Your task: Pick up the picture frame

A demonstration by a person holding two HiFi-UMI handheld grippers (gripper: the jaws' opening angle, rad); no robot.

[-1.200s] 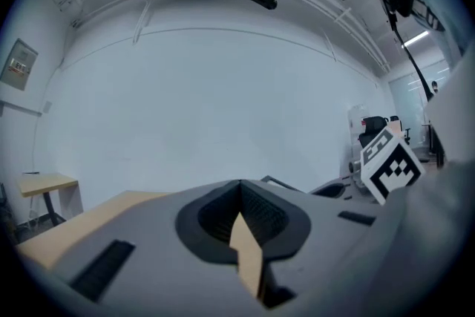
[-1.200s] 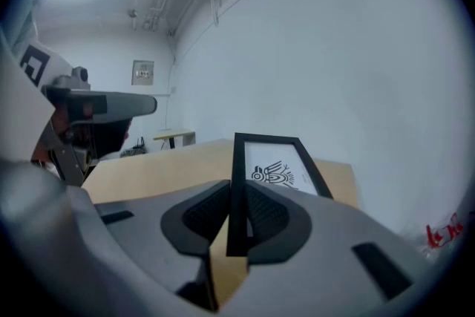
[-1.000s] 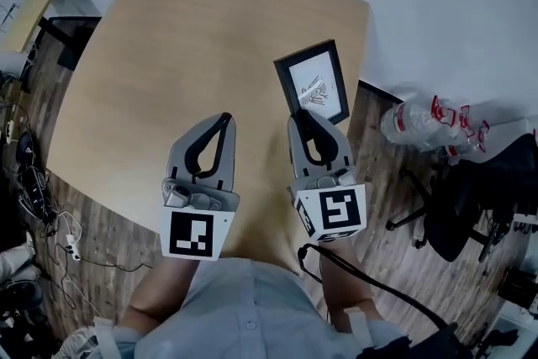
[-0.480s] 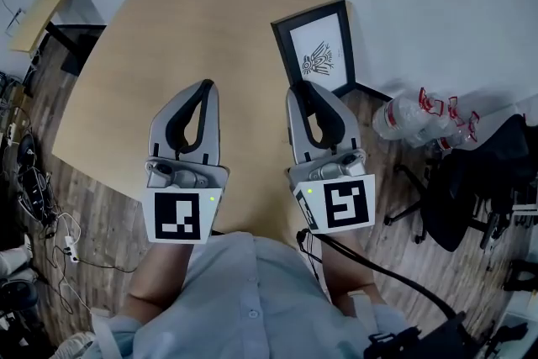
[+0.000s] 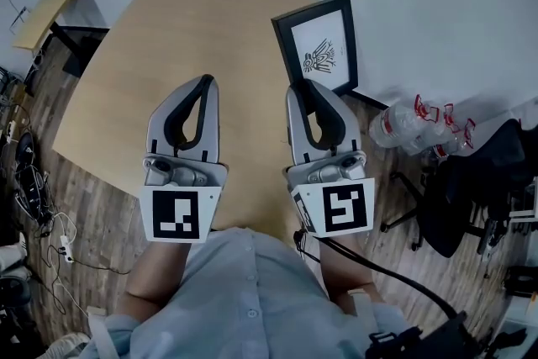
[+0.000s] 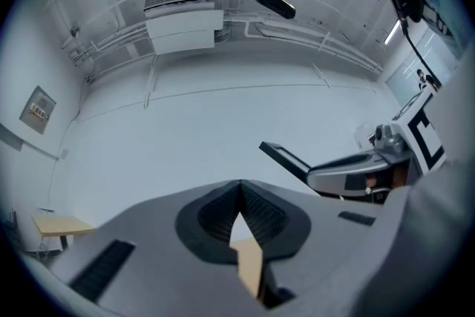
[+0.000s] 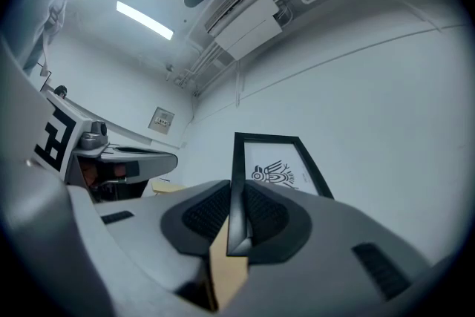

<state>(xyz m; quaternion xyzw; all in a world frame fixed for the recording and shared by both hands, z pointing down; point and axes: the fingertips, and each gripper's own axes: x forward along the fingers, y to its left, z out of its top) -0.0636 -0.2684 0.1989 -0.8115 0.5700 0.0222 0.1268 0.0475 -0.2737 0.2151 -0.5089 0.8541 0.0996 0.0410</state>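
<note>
The picture frame (image 5: pixel 320 47) is black, with a white sheet and a small black drawing. It hangs lifted above the far right part of the wooden table (image 5: pixel 168 63). My right gripper (image 5: pixel 308 86) is shut on its near edge; in the right gripper view the frame (image 7: pixel 273 167) rises from between the pads. My left gripper (image 5: pixel 204 82) hovers beside it over the table, shut with nothing in it. In the left gripper view the jaws (image 6: pixel 239 193) meet at the tips, and the frame's edge (image 6: pixel 286 157) shows at the right.
A clear plastic bag with red print (image 5: pixel 412 124) and a black office chair (image 5: pixel 471 197) stand on the floor to the right of the table. A small wooden side table (image 5: pixel 46 13) and cables (image 5: pixel 29 181) are at the left. A white wall lies ahead.
Both grippers have risen. The frame has come up off the table with the right gripper and now stands tilted up, farther from the tabletop.
</note>
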